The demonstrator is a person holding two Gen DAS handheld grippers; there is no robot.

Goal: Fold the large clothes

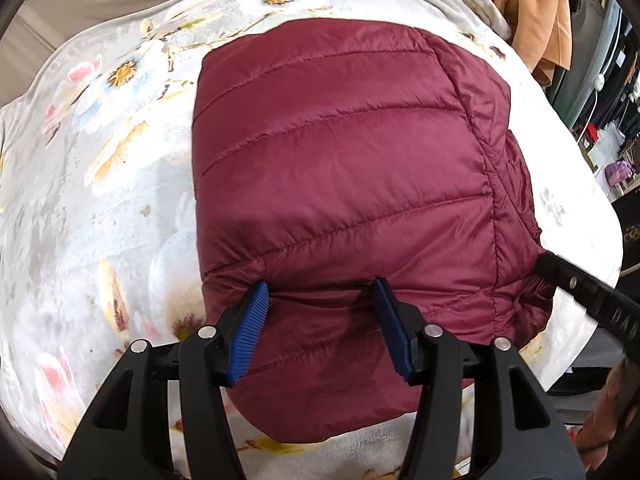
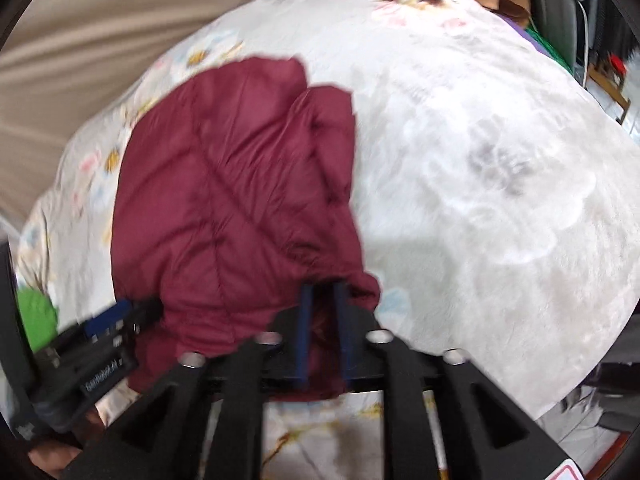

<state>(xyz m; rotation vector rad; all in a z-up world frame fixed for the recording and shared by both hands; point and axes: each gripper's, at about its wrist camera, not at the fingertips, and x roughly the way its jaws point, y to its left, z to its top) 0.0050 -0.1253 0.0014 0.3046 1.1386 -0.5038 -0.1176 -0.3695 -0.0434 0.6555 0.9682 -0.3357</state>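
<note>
A maroon quilted puffer jacket (image 1: 340, 160) lies folded into a compact block on a floral blanket (image 1: 100, 200). My left gripper (image 1: 320, 285) hovers at the jacket's near edge, its blue pads (image 1: 256, 312) spread wide apart over the fabric, open. In the right wrist view, which is blurred, the jacket (image 2: 224, 200) fills the left half. My right gripper (image 2: 323, 292) sits at the jacket's near right corner, its pads a narrow gap apart with a fold of maroon fabric lying between them. The right gripper's black finger (image 1: 560, 276) shows beside the jacket's right edge.
The blanket (image 2: 480, 160) covers a bed with bare room right of the jacket. An orange garment (image 1: 536, 20) hangs at the far right, with cluttered shelves beyond. A beige wall runs along the far side. The left gripper (image 2: 120, 312) and a green object (image 2: 36, 312) show at the lower left.
</note>
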